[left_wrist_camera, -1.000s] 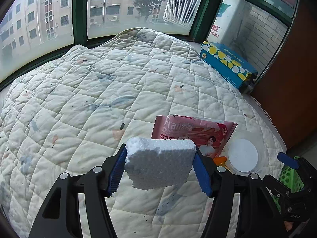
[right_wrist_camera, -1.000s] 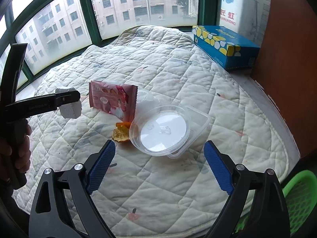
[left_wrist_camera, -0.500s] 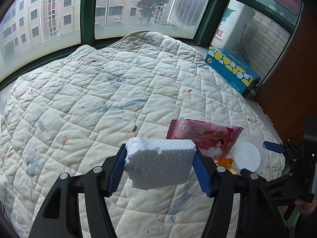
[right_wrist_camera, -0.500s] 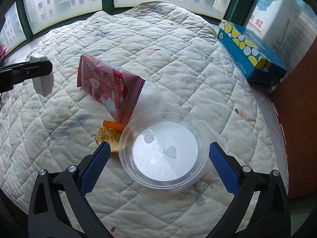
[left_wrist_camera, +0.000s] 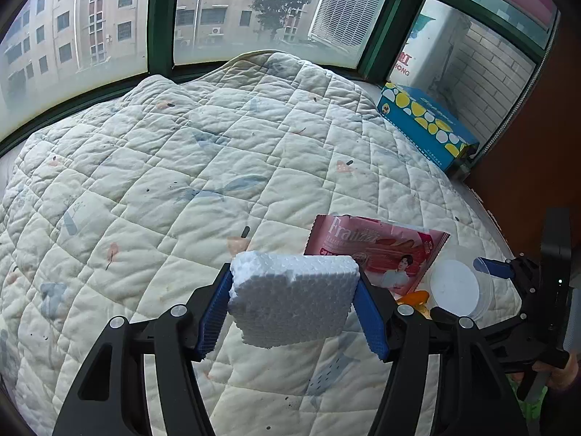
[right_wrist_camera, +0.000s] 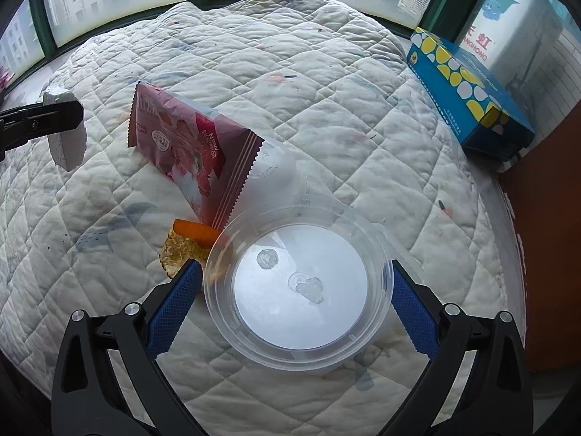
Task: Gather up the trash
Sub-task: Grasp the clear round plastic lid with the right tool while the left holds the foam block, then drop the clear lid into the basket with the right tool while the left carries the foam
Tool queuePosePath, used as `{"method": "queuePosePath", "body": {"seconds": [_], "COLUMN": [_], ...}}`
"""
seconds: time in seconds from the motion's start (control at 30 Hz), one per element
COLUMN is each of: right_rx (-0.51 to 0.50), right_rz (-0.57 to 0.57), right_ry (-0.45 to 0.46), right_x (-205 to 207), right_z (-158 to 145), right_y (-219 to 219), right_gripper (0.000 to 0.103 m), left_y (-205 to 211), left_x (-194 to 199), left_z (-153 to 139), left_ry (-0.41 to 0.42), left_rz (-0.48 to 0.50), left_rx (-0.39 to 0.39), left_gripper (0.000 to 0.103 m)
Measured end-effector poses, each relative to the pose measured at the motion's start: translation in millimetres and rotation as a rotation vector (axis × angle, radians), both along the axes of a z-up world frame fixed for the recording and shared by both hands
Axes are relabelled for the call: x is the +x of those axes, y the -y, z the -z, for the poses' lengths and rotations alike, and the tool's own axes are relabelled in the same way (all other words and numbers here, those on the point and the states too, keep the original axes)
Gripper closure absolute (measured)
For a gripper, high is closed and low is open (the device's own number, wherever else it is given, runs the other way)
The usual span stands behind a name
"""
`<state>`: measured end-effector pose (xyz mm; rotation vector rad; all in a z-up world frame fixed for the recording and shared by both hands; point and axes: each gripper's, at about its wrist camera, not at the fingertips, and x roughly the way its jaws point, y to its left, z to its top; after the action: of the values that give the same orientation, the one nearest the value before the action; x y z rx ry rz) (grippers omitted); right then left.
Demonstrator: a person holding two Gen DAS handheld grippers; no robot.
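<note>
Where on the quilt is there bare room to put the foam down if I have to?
Bare quilt runs wide from the pink wrapper toward the windows, and between wrapper and blue tissue box. It is crowded at the near right: wrapper, clear plastic container, orange scraps bunch together, with the right gripper straddling the container. The left gripper holds the foam.

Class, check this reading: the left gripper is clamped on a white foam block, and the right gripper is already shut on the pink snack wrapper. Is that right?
One part is wrong. The right gripper is open, its fingers either side of the clear plastic container, as the right wrist view shows; the pink snack wrapper lies untouched on the quilt. The left gripper is indeed clamped on the white foam block.
</note>
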<state>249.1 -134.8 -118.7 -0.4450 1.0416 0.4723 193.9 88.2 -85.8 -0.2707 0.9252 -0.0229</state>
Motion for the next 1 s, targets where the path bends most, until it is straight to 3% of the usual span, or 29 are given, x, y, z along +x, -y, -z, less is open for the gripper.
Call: {"method": "queuePosePath", "body": {"seconds": [0.1,0.43,1.0], "right_rx": [0.005,0.116,0.287], "right_rz": [0.021,0.099,0.241], "right_ry": [0.009,0.055,0.101], "right_x": [0.1,-14.0,-80.6], "right_z": [1.3,-28.8,-78.3], "right_y": [2.0,25.1,84.5], "right_gripper": [0.010,0.010,0.010], "left_y": [0.5,11.2,73.4], "left_x": [0.1,-6.3,-33.8], "left_z": [0.3,-8.7,-46.7], "left_ry": [-0.002,0.016,0.081], "left_rz": [0.001,0.020,0.146], "left_rx": [0.004,0.015,0.029], "left_gripper": [0.042,0.042,0.042]}}
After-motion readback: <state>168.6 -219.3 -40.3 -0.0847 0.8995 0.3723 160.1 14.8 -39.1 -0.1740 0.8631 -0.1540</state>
